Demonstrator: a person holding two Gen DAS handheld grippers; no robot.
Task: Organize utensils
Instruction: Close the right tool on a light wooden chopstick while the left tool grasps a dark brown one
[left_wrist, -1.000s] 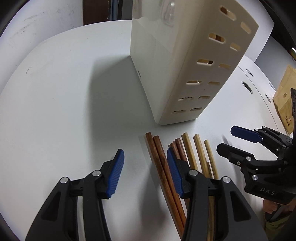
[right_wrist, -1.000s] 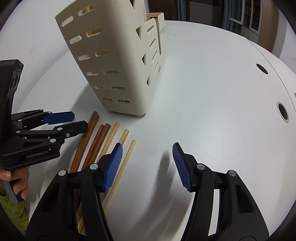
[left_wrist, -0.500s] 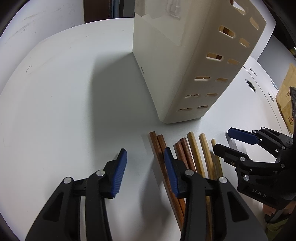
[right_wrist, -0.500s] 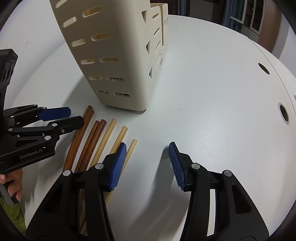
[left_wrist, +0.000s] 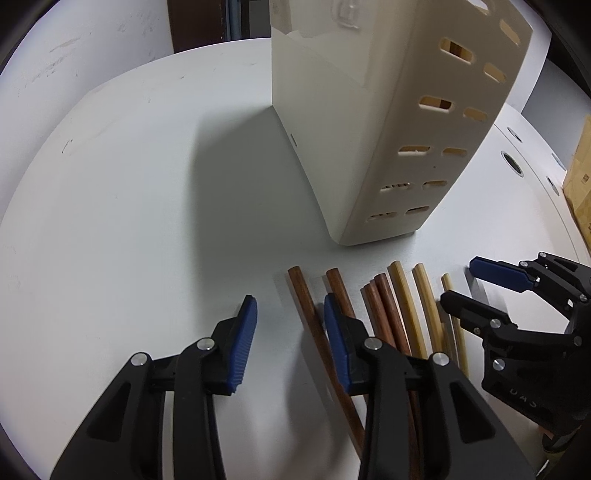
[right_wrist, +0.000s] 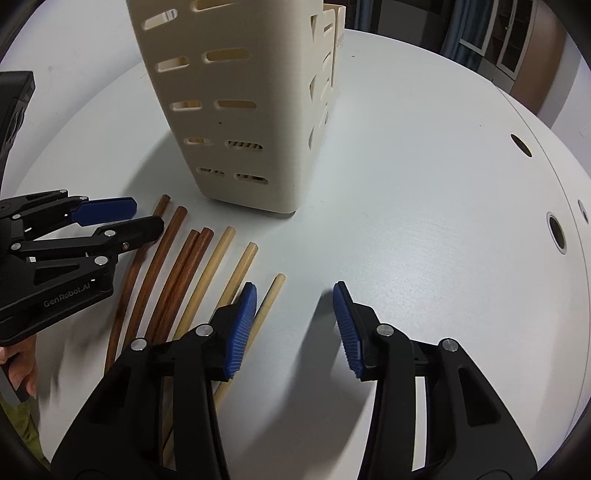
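Note:
Several chopsticks lie side by side on the white table, dark brown ones (left_wrist: 384, 306) (right_wrist: 173, 266) to the left and pale bamboo ones (left_wrist: 406, 291) (right_wrist: 218, 266) to the right. Just behind their tips stands a cream slotted utensil holder (left_wrist: 388, 147) (right_wrist: 240, 110). My left gripper (left_wrist: 290, 310) (right_wrist: 147, 216) hovers over the left end of the row. Its jaws are closing, and the leftmost brown stick lies between them, untouched. My right gripper (right_wrist: 295, 295) (left_wrist: 458, 280) hovers at the right end, jaws also closing. The outermost pale stick runs beside its left pad, not gripped.
The round white table (left_wrist: 129, 203) (right_wrist: 424, 184) has cable holes (right_wrist: 556, 232) near its right edge. A cardboard box (left_wrist: 580, 177) stands beyond that edge. A person's hand (right_wrist: 18, 369) holds the left gripper's handle at the lower left.
Both grippers' jaws have narrowed. The holder and chopstick tips have shifted slightly in both views; the left gripper now straddles only the leftmost brown stick.

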